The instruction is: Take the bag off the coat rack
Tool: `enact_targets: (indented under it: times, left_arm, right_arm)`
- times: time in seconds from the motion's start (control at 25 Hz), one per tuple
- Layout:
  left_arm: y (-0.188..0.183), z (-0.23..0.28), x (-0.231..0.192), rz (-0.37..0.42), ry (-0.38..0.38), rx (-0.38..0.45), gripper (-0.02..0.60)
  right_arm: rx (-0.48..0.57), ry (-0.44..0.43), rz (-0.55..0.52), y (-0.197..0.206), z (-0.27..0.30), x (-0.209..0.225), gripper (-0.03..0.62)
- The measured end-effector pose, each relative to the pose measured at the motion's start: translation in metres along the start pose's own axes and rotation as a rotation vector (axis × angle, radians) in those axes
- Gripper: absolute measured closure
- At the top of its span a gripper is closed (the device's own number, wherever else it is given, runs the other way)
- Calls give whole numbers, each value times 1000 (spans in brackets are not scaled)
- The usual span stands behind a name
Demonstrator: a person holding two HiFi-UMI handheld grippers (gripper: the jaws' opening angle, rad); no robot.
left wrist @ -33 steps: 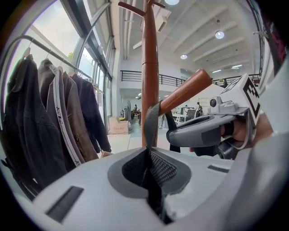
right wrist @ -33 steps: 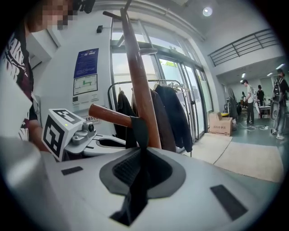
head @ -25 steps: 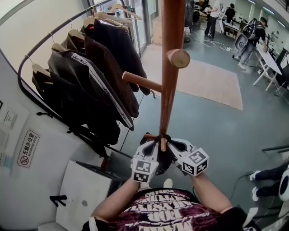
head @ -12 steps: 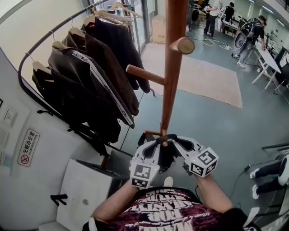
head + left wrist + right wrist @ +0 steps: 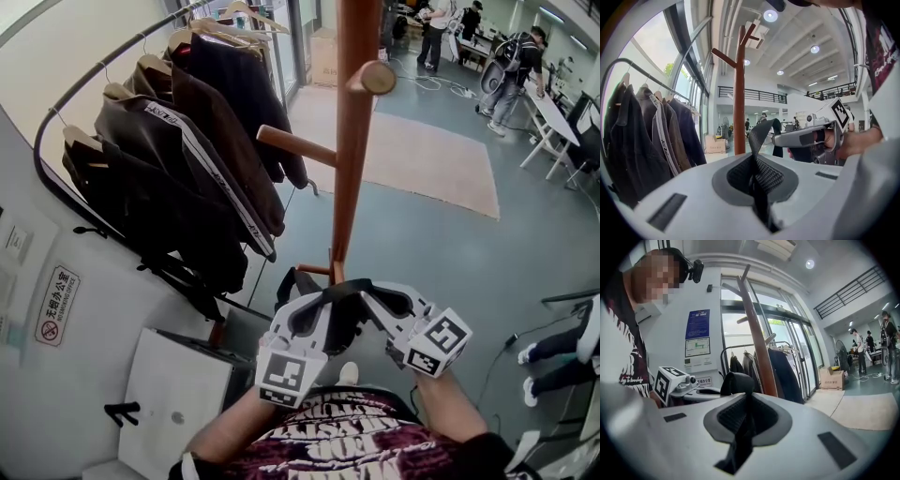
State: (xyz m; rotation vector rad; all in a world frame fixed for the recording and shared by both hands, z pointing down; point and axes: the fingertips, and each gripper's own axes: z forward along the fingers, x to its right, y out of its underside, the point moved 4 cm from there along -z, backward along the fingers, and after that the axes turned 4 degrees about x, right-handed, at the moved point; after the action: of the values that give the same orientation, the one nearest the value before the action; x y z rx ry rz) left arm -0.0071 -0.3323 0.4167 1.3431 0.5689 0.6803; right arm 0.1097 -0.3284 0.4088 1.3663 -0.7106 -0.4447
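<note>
Webbing of the bag's strap is pinched in both tools. The left tool has its jaws closed nearly together on the band, which rises from the pads and arches over to the right tool, whose jaws are clamped just as narrowly on the other end of the same loop. Neither holds anything else.

From the head view, the two tools sit side by side, tips almost meeting, right against the near side of the wooden coat rack. The black bag hangs in the gap between and below them, close to the person's chest. A short lower peg juts out just beyond the tools. Whether the strap is clear of its tip or only level with it cannot be told from here.

Gripping the strap at two points either side of the pole likely spreads the loop so it can pass over the upturned peg without snagging, while the bag's weight stays balanced between the hands. Both tools point roughly level, which suits drawing the loop toward the person.

Dark jackets on a curved rail hang to the left, well apart from the bag.
</note>
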Motion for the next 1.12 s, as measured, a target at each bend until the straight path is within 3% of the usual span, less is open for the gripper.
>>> enact_targets:
  times: [0.28, 0.64, 1.12]
  left_arm:
    - [-6, -16, 10, 8, 9, 7, 574]
    - [20, -29, 18, -28, 13, -27, 574]
    - [45, -32, 25, -86, 12, -66, 574]
  right_arm:
    - [21, -39, 15, -4, -13, -15, 562]
    - [-3, -92, 38, 23, -20, -31, 562]
    - [-59, -112, -6, 52, -26, -43, 563]
